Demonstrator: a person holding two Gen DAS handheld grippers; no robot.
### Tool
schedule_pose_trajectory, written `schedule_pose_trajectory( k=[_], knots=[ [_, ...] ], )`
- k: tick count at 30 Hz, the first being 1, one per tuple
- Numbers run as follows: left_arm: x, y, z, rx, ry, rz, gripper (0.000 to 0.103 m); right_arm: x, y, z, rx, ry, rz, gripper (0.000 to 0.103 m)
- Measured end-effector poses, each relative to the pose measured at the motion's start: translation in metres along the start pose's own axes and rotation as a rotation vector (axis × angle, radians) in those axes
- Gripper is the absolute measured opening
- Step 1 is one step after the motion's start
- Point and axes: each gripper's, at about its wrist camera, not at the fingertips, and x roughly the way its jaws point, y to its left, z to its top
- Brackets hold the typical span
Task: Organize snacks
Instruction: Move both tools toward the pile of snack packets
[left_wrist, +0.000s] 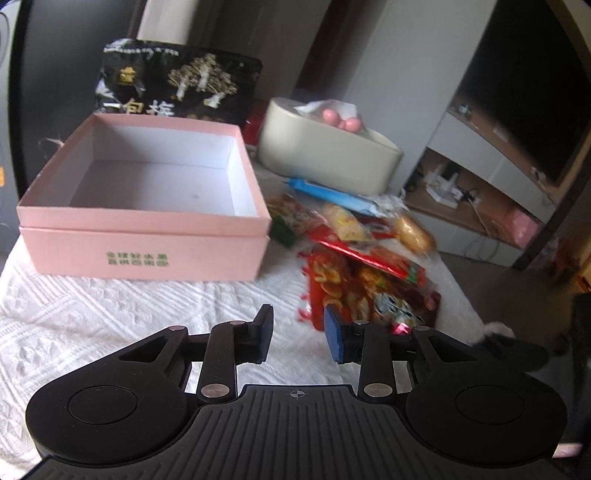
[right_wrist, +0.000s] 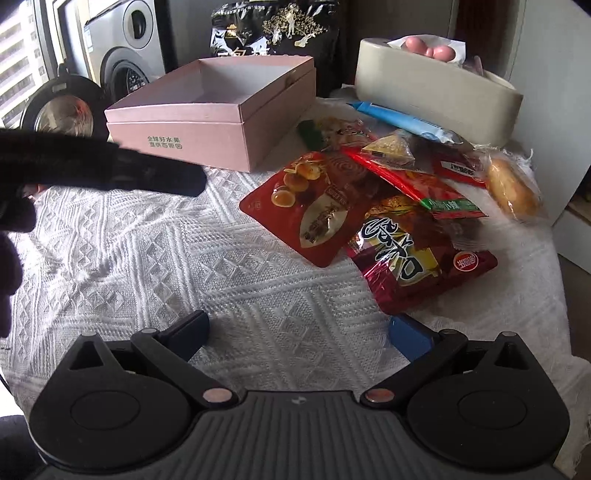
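A heap of snack packets (right_wrist: 388, 206) lies on a desk (right_wrist: 221, 266) under a white knitted cloth, just right of an empty pink box (right_wrist: 218, 110), apart from it but near. The left tool (left_wrist: 298, 334) hangs above the cloth with jaws part open and nothing between them, the nearest red packet just beyond its right finger. The right tool (right_wrist: 299, 332) has its jaws spread wide and likewise holds nothing; a dark red packet (right_wrist: 417, 266) lies just ahead of its right finger.

The packets look light, crinkly and slick, mostly red foil printed with food pictures; a blue wrapper (right_wrist: 402, 120) and a clear-wrapped bun (right_wrist: 511, 190) sit at the heap's far edge. Such foil likely slides under a pinch, so a sealed flat edge or corner seems the safest hold; the bun would squash if squeezed hard. The red packet with egg pictures (right_wrist: 314, 206) overlaps its neighbours and may drag them when lifted. A black bag (right_wrist: 275, 29) stands behind the box, a beige tub (right_wrist: 436, 96) beyond the heap.
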Motion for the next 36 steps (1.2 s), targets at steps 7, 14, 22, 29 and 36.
schedule_pose_trajectory(
  k=[7, 14, 22, 29, 36],
  knots=[
    [-0.001, -0.013, -0.002, 0.093, -0.041, 0.047, 0.032, -0.004, -0.004, -0.001, -0.041, -0.008, 0.036, 0.103],
    [0.001, -0.002, -0.006, 0.071, -0.007, 0.019, 0.032, -0.031, -0.018, -0.006, -0.053, -0.193, -0.101, 0.078],
    [0.016, -0.009, -0.003, -0.010, -0.048, -0.088, 0.032, -0.037, -0.050, 0.022, 0.034, -0.243, -0.090, 0.062],
    [0.048, -0.008, 0.005, -0.026, 0.005, -0.068, 0.032, -0.026, -0.064, 0.007, 0.118, -0.271, -0.152, 0.055],
    [0.061, -0.020, 0.004, -0.024, 0.043, -0.137, 0.036, -0.014, -0.082, 0.000, 0.203, -0.249, -0.127, 0.043]
  ],
)
